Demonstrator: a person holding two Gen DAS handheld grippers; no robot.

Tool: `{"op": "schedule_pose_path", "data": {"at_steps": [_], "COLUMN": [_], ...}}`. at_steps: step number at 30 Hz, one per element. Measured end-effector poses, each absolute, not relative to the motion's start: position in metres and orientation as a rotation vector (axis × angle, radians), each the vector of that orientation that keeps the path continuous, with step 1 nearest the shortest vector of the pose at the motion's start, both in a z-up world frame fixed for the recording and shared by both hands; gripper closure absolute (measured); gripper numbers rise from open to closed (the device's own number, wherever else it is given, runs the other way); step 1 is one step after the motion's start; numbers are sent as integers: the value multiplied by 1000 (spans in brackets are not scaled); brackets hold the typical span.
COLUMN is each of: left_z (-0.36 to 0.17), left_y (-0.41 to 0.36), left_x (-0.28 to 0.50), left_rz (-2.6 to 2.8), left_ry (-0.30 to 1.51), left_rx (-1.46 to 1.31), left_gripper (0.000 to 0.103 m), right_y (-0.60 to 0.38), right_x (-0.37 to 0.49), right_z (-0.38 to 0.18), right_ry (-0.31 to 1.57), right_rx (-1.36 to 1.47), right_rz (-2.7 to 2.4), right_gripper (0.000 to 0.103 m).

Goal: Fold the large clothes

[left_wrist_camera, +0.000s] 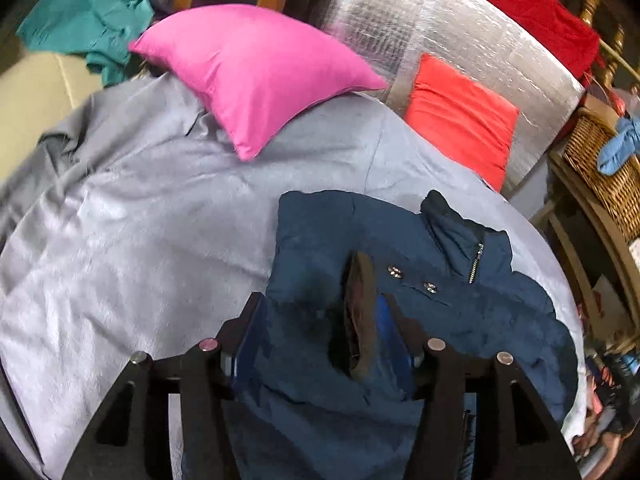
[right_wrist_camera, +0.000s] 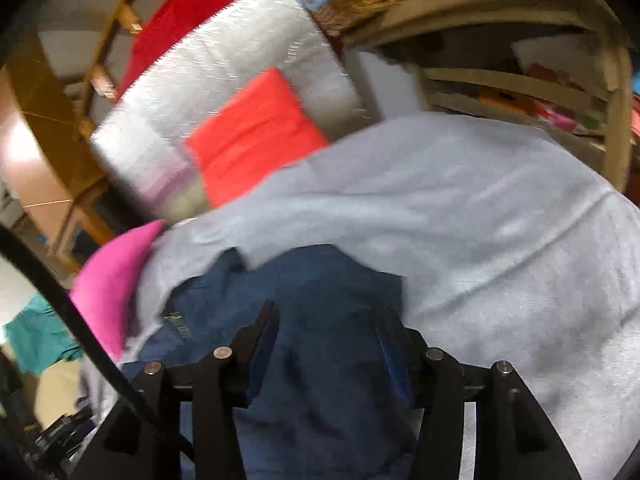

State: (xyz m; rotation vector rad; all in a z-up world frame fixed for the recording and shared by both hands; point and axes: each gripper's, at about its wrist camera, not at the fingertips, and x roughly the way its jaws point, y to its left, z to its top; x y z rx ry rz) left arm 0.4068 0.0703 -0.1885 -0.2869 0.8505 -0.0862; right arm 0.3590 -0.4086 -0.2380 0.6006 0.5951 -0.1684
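Note:
A navy blue jacket (left_wrist_camera: pixel 460 292) with snap buttons and a zipped collar lies on the grey bed sheet (left_wrist_camera: pixel 140 240). My left gripper (left_wrist_camera: pixel 320 320) is just above its near part, jaws apart, with a raised dark fold of the jacket standing between the fingers. In the right wrist view, the same jacket (right_wrist_camera: pixel 320 320) fills the space between the fingers of my right gripper (right_wrist_camera: pixel 328 328), jaws apart, over the grey sheet (right_wrist_camera: pixel 500 240). That view is blurred.
A pink pillow (left_wrist_camera: pixel 260 76) and an orange-red cushion (left_wrist_camera: pixel 460 120) lie at the head of the bed against a silver padded panel (left_wrist_camera: pixel 460 28). A wicker basket (left_wrist_camera: pixel 600 172) and wooden shelves stand at the right. Teal clothing (left_wrist_camera: pixel 88 20) lies far left.

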Motion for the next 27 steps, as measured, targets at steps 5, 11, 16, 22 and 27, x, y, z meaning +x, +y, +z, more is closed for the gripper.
{"op": "schedule_pose_path", "data": {"at_steps": [5,11,16,22,27], "left_z": [-199,-235,-242,-213,-235], "left_y": [38,16,5,13,9], "left_x": [412,423,420,407,412], "left_rz": [-119,-86,-80,-126,-94], "left_ry": [863,985,1018,949,1003], "left_rx": [-176,-52,41,-32,44], "left_gripper": [45,43,41,41,40], "right_y": [-354,-298,-295,-287,-264], "right_x": [367,394,402,389,404], "right_z": [-232,-273,-286,-260,-287], "right_ry": [622,833,893,804,935], "right_rx": [505,405,365,377,307], "right_rz": [55,170,152,236,224], "right_gripper": [56,57,57,58,58]}}
